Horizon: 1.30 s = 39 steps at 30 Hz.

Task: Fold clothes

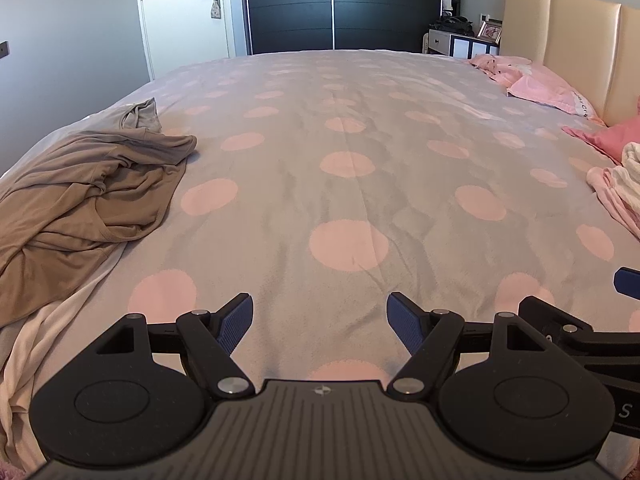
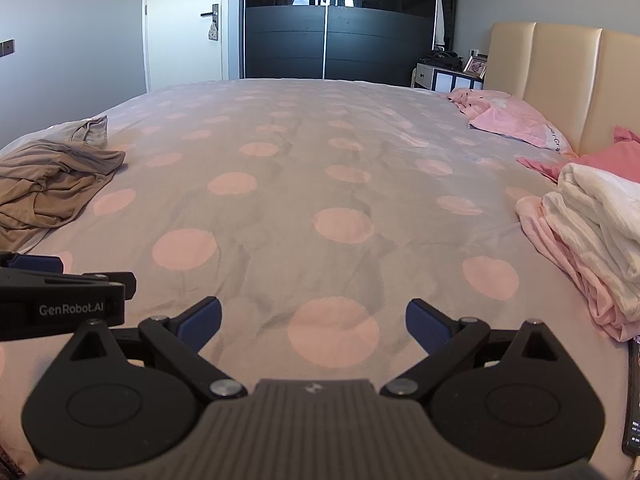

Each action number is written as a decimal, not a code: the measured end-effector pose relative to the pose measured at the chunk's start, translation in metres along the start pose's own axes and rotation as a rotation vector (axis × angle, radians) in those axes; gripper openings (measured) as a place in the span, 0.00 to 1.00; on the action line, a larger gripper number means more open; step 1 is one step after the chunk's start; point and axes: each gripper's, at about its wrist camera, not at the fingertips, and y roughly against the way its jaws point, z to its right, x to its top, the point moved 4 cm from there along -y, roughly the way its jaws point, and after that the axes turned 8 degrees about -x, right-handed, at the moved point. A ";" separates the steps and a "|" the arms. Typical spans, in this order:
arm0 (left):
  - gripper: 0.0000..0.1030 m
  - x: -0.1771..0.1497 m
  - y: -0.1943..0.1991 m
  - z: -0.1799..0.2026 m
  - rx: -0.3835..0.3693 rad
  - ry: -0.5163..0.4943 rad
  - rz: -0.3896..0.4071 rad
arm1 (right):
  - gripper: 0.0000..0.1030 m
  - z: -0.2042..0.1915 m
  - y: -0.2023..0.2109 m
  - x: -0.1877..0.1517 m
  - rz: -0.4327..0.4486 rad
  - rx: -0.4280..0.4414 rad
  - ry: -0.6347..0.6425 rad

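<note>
— Status? 
— I hold the left gripper and right gripper spread wide and empty above the bedspread. The brown shirt lies crumpled at its left edge.
— Advice?
— I'd pinch both shoulders and spread it flat first.

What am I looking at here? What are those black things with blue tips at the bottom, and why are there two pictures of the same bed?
Those are two hand-held grippers that a person carries, one per hand. Each has a camera looking forward along its fingers, hence two pictures. One shows the left gripper, the other the right gripper. Both are open and hold nothing. They hover over a grey bedcover with pink dots. On its left lies a crumpled brown shirt, unfolded. On the right sits a stack of folded white and pink cloth, near pink pillows.
</note>
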 end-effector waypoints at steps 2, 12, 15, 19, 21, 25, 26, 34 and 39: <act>0.71 0.000 0.000 0.000 -0.001 -0.001 -0.002 | 0.97 0.000 0.000 0.000 0.000 0.001 0.001; 0.71 -0.002 -0.002 0.000 -0.005 0.001 -0.011 | 0.97 0.000 -0.002 0.000 -0.006 0.002 0.002; 0.71 -0.002 -0.002 0.000 -0.005 0.003 -0.013 | 0.97 -0.001 -0.002 -0.001 -0.009 0.001 0.004; 0.71 -0.003 -0.003 0.001 -0.004 0.006 -0.017 | 0.97 -0.001 -0.003 -0.001 -0.017 -0.003 0.002; 0.71 -0.003 -0.003 0.000 0.003 0.008 -0.019 | 0.97 -0.001 -0.003 -0.002 -0.019 -0.005 -0.002; 0.71 -0.004 -0.002 0.002 0.005 0.004 -0.022 | 0.97 0.001 -0.002 -0.002 -0.020 -0.012 -0.014; 0.71 -0.004 -0.002 0.002 0.005 0.001 -0.022 | 0.97 0.002 -0.002 -0.002 -0.020 -0.014 -0.017; 0.71 -0.004 -0.003 0.001 0.004 -0.012 -0.023 | 0.97 0.005 -0.001 -0.001 -0.020 -0.058 -0.020; 0.71 -0.005 -0.003 0.002 0.001 -0.022 -0.022 | 0.97 0.005 -0.001 -0.001 -0.025 -0.063 -0.024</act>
